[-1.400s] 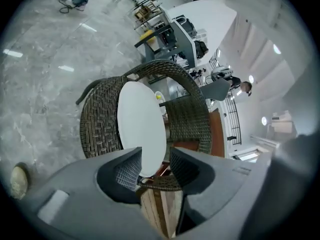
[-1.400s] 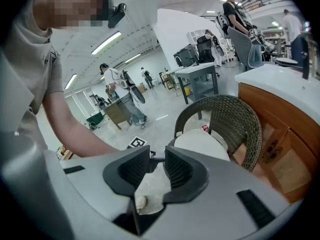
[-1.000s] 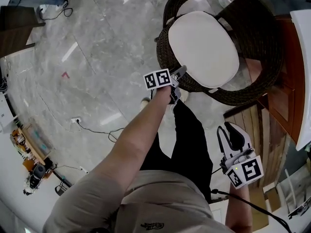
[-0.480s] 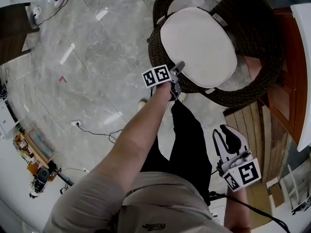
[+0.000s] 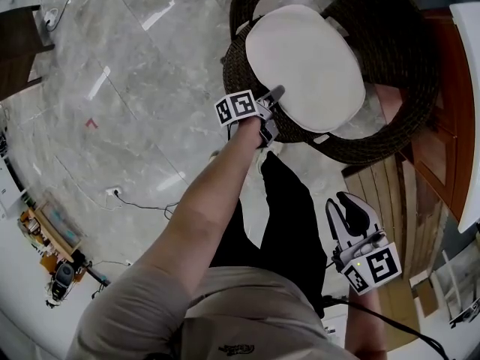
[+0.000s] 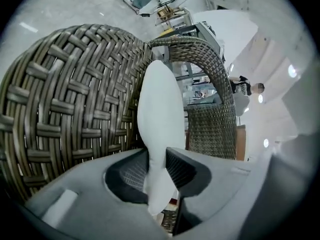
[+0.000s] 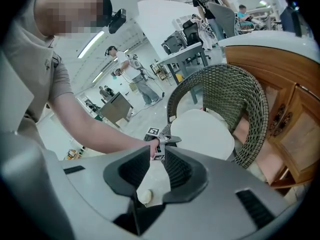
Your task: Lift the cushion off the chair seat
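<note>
At the 7 o'clock edge of the cushion [image 5: 304, 55], as the head view shows it, the left gripper [image 5: 271, 96] meets the front rim of the wicker chair [image 5: 390, 137]. Its jaws have just been closing. The left gripper view shows the cushion's thin white border between them, pinched narrow where the pads press, so this gripper is clenched on the cushion. The front border is taken because it overhangs the woven rim and gives the jaws a free lip to bite.

The cushion lies flat on the chair seat, which sits at 12 to 1 o'clock in the head view, and its far edge is against the chair back. It has not yet been lifted.

The right gripper [image 5: 351, 207] is held at 5 o'clock, beside the person's leg and well apart from the chair. Its jaws stand apart with nothing between them. It is probably in reserve to support the cushion once the cushion rises.

A one-sided grip on a soft pad is likely to let the far side sag or drag.
</note>
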A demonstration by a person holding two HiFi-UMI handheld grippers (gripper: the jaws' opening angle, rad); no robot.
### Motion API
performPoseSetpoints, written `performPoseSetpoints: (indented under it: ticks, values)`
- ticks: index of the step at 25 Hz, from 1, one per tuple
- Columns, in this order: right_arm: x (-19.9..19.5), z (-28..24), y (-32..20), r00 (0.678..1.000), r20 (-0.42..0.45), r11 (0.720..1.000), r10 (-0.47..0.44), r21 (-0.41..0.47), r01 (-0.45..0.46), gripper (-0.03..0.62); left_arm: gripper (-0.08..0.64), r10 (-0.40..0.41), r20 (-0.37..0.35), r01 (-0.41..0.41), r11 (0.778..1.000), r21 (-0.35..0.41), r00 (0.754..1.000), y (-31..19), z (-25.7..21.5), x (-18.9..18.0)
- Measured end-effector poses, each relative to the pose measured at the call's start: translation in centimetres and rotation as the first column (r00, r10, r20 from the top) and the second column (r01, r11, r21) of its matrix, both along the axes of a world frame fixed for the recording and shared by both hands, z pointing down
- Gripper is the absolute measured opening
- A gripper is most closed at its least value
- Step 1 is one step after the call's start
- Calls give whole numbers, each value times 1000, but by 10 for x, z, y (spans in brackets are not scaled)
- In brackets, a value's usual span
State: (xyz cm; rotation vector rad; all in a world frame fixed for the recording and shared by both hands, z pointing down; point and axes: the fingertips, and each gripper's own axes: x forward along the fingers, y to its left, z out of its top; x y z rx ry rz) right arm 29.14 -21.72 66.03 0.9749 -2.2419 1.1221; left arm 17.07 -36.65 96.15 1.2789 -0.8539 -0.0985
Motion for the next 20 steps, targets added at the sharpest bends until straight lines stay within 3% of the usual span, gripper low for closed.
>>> performPoseSetpoints:
  ticks: [20]
  values:
    - [-22, -40, 8, 1000, 6, 999, 6, 51, -6, 94, 63, 5, -51, 0, 995, 102, 999, -2, -76, -5]
